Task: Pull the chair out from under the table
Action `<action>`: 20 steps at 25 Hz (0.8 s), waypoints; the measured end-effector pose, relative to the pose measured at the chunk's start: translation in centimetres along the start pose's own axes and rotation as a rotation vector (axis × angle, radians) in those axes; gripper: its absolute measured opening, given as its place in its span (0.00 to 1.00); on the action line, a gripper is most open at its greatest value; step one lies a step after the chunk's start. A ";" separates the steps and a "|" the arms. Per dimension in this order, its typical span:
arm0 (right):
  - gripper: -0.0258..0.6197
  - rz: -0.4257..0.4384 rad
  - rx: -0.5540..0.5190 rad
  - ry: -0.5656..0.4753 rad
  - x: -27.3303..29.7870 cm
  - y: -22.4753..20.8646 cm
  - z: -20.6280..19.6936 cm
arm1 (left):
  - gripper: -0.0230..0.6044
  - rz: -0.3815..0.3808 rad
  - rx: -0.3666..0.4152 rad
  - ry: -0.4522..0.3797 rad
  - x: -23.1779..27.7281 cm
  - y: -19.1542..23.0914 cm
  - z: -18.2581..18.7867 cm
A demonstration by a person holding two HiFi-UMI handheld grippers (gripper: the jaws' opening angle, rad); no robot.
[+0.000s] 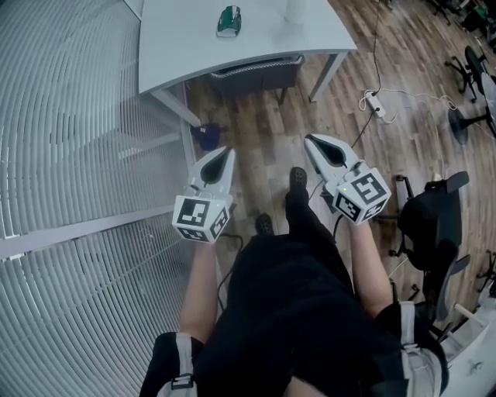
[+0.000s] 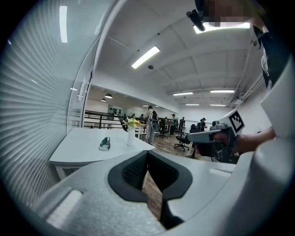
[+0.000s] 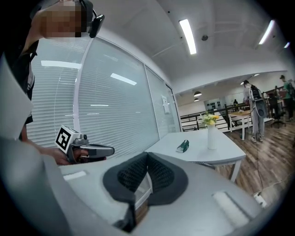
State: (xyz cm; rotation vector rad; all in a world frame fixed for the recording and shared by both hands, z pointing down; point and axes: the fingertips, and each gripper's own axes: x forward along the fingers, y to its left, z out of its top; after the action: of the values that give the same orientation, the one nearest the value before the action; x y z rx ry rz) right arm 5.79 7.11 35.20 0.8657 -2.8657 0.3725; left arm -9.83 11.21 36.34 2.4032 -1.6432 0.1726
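The chair (image 1: 256, 74) is dark grey and sits tucked under the white table (image 1: 178, 46), with only its back edge showing, a few steps ahead of me. My left gripper (image 1: 225, 152) and right gripper (image 1: 314, 141) are held side by side over the wooden floor, pointing toward the table and well short of the chair. Both are shut with nothing between their pads. In the left gripper view the jaws (image 2: 147, 153) are closed and face the table (image 2: 87, 147). In the right gripper view the jaws (image 3: 147, 155) are closed too, and the table (image 3: 203, 150) stands beyond them.
A green object (image 1: 229, 21) and a white vase (image 1: 294, 9) stand on the table. A wall of window blinds (image 1: 70, 155) runs along the left. A power strip (image 1: 374, 103) with cable lies on the floor at right, near a black office chair (image 1: 434, 225). A blue item (image 1: 205, 136) lies by the table leg.
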 end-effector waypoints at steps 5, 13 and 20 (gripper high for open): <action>0.04 0.014 0.017 -0.003 2.0 -5.3 1.1 | 0.05 0.015 0.008 0.017 4.9 0.7 1.3; 0.04 0.079 0.011 -0.006 4.2 -12.5 3.3 | 0.06 0.022 0.020 -0.012 12.3 0.1 4.2; 0.04 0.109 -0.006 0.027 6.0 -18.6 3.5 | 0.06 0.058 0.048 0.015 18.3 -1.1 5.0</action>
State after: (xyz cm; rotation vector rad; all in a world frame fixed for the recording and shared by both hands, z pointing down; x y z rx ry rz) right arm 11.03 -11.96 36.66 0.7003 -2.8949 0.3842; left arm -2.23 -6.21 35.39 2.3840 -1.7220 0.2418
